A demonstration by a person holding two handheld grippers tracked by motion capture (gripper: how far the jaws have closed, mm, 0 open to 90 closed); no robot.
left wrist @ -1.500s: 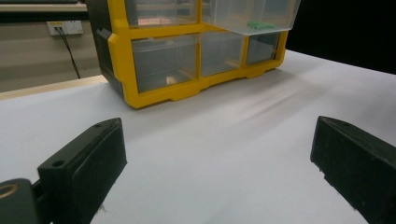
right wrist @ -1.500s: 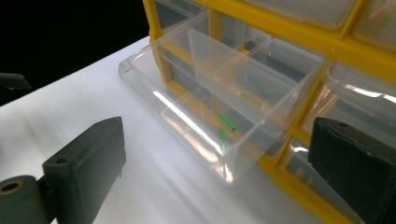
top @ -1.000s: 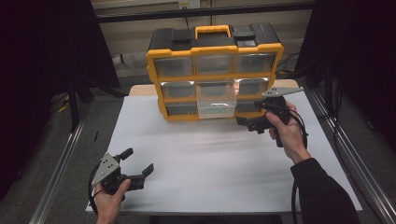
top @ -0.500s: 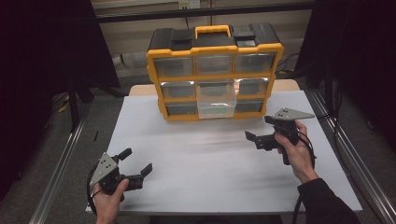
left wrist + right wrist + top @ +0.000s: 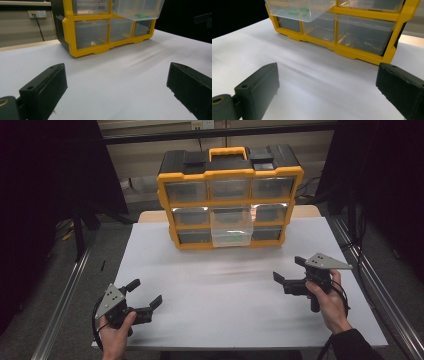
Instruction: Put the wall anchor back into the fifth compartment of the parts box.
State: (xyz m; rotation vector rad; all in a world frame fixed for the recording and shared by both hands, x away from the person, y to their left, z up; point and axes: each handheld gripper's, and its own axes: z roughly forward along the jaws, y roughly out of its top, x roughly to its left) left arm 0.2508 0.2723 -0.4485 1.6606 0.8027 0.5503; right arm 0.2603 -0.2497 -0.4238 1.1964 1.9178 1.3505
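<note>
Left gripper (image 5: pixel 147 293): lower left of the high view, jaws spread, holding nothing.
Pulled-out drawer (image 5: pixel 231 226): upper centre, middle column of the yellow organizer (image 5: pixel 230 172), sticking out toward me; green bits (image 5: pixel 298 11) inside.
Right gripper (image 5: pixel 289 271): lower right, jaws apart, empty; I judge it nearer the drawer.

Dim, dark surroundings; bright white table (image 5: pixel 225 295) faintly glaring, soft focus.

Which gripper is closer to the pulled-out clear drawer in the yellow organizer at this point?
Right. The right gripper is open on the table to the drawer's right, nearer the person. The left gripper is open at the table's near left corner, farther from it.
</note>
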